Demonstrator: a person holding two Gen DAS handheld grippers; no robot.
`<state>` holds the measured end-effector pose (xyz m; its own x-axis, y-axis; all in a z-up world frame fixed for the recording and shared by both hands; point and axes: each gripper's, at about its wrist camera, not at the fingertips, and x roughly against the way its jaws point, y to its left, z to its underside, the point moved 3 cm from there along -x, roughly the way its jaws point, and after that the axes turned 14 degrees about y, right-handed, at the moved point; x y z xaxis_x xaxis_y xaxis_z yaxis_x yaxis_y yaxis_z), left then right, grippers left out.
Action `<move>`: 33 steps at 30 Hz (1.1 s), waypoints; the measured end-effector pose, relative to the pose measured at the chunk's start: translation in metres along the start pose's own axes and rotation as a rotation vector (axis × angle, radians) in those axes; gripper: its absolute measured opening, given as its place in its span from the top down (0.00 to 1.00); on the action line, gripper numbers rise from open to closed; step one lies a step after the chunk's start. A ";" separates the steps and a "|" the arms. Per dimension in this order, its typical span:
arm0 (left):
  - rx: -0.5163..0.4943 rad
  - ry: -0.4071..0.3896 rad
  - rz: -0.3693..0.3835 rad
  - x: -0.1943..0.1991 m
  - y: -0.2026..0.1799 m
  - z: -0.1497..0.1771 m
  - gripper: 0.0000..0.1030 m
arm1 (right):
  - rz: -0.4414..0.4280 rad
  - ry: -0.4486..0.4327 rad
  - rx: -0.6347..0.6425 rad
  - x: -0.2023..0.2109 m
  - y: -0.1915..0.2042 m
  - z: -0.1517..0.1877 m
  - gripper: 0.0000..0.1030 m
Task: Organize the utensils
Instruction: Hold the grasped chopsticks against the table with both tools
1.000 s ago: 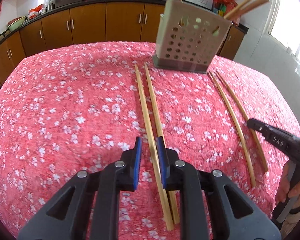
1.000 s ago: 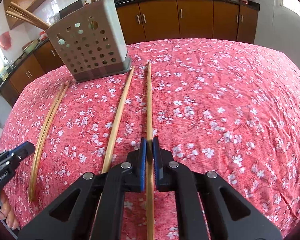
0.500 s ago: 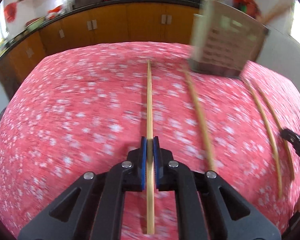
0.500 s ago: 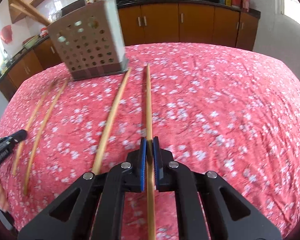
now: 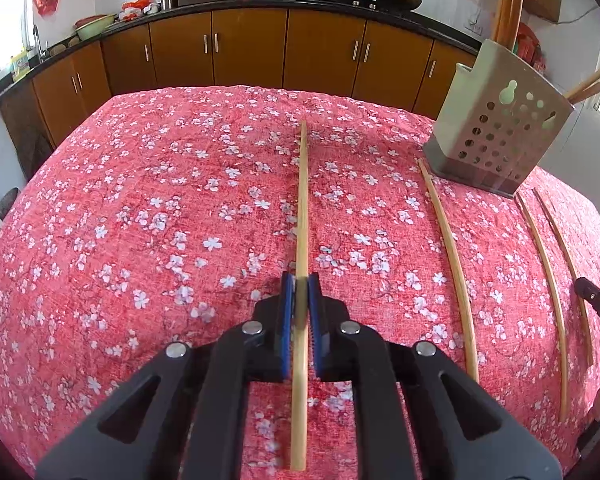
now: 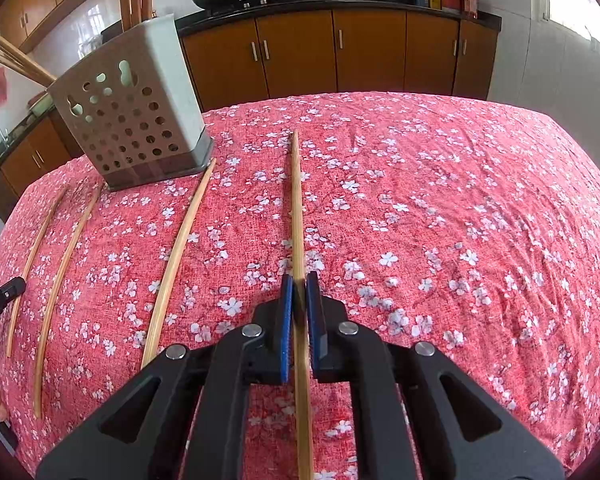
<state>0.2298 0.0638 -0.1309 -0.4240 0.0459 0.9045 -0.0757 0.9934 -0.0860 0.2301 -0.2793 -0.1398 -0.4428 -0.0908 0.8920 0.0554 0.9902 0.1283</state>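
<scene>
In the left wrist view my left gripper (image 5: 300, 282) is shut on a bamboo chopstick (image 5: 303, 208) that points straight ahead over the red flowered cloth. Its former partner chopstick (image 5: 452, 264) lies to the right, running to the foot of the perforated grey utensil holder (image 5: 500, 136), which has several chopsticks standing in it. In the right wrist view my right gripper (image 6: 298, 282) is shut on another chopstick (image 6: 297, 208). A loose chopstick (image 6: 180, 248) lies to its left, ending by the holder (image 6: 132, 120).
Two more chopsticks (image 5: 548, 288) show at the right of the left view, with the other gripper's tip (image 5: 596, 304) beside the outer one. The right view shows two chopsticks (image 6: 66, 264) far left, a gripper tip (image 6: 0, 296), and fingers at the edge. Brown cabinets (image 6: 340, 56) stand behind the table.
My left gripper closed on the chopstick it was straddling and swung it left, away from its partner. The right gripper kept its grip and shifted its chopstick slightly right of the holder.
</scene>
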 end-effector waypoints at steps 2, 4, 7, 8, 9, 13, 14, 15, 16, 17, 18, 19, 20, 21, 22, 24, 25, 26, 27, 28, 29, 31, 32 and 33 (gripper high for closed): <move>0.002 -0.001 0.003 0.003 0.003 0.001 0.90 | -0.003 0.000 -0.002 0.000 0.001 0.001 0.92; 0.001 -0.001 0.000 0.003 0.003 0.002 0.90 | -0.005 0.000 -0.003 0.000 0.001 0.001 0.92; -0.001 -0.001 -0.007 0.004 0.003 0.002 0.90 | -0.004 0.000 -0.003 0.000 0.000 0.000 0.92; -0.001 -0.001 -0.008 0.004 0.003 0.002 0.90 | -0.005 0.000 -0.003 0.000 0.000 0.000 0.92; -0.001 -0.001 -0.007 0.004 0.003 0.002 0.90 | -0.005 0.000 -0.003 0.000 0.000 0.000 0.92; 0.002 -0.001 -0.002 0.005 0.003 0.002 0.90 | -0.012 0.000 -0.008 0.000 -0.001 0.001 0.92; 0.004 -0.001 -0.003 0.005 0.000 0.003 0.90 | -0.013 -0.001 -0.010 0.001 -0.001 0.002 0.92; 0.004 -0.002 -0.002 0.005 0.000 0.003 0.90 | -0.016 -0.001 -0.011 0.001 -0.002 0.002 0.92; 0.005 -0.002 -0.002 0.005 -0.001 0.003 0.90 | -0.016 -0.001 -0.012 0.001 -0.002 0.002 0.92; 0.006 -0.001 -0.002 0.005 -0.001 0.003 0.90 | -0.015 -0.001 -0.012 0.001 -0.001 0.001 0.92; 0.006 -0.001 -0.002 0.005 -0.001 0.003 0.90 | -0.014 -0.001 -0.012 0.001 -0.001 0.001 0.92; 0.006 -0.001 -0.002 0.005 -0.001 0.003 0.90 | -0.012 -0.001 -0.011 0.001 -0.001 0.001 0.92; 0.006 -0.001 -0.002 0.006 0.000 0.003 0.90 | -0.011 -0.001 -0.011 0.001 -0.001 0.001 0.92; 0.006 -0.002 -0.002 0.005 -0.001 0.003 0.90 | -0.009 -0.001 -0.011 0.000 0.000 0.001 0.92; 0.006 -0.002 -0.002 0.005 -0.001 0.003 0.90 | -0.009 -0.001 -0.011 0.000 0.000 0.001 0.92; 0.007 -0.002 -0.002 0.005 -0.002 0.003 0.90 | -0.009 -0.001 -0.011 0.000 0.001 0.001 0.92; 0.007 -0.002 -0.002 0.005 -0.002 0.003 0.90 | -0.008 -0.001 -0.011 0.000 0.001 0.001 0.92; 0.007 -0.002 -0.002 0.005 -0.002 0.003 0.90 | -0.008 -0.001 -0.011 0.000 0.000 0.001 0.92; 0.007 -0.002 -0.002 0.005 -0.002 0.003 0.90 | -0.008 -0.001 -0.011 0.000 0.001 0.001 0.92; 0.007 -0.002 -0.002 0.005 -0.002 0.003 0.90 | -0.008 -0.001 -0.011 0.000 0.000 0.001 0.92; 0.007 -0.002 -0.003 0.005 -0.002 0.003 0.90 | -0.008 -0.001 -0.011 0.000 0.000 0.001 0.92; 0.007 -0.002 -0.002 0.005 -0.002 0.003 0.90 | -0.009 -0.001 -0.011 -0.001 0.000 0.000 0.92; 0.007 -0.002 -0.003 0.005 -0.001 0.003 0.90 | -0.009 -0.001 -0.011 0.000 0.000 0.000 0.92; 0.007 -0.002 -0.002 0.006 -0.001 0.003 0.90 | -0.009 -0.001 -0.011 0.000 0.000 0.000 0.92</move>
<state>0.2252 0.0625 -0.1269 -0.4253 0.0438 0.9040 -0.0833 0.9927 -0.0873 0.2300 -0.2791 -0.1404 -0.4444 -0.0995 0.8903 0.0613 0.9881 0.1410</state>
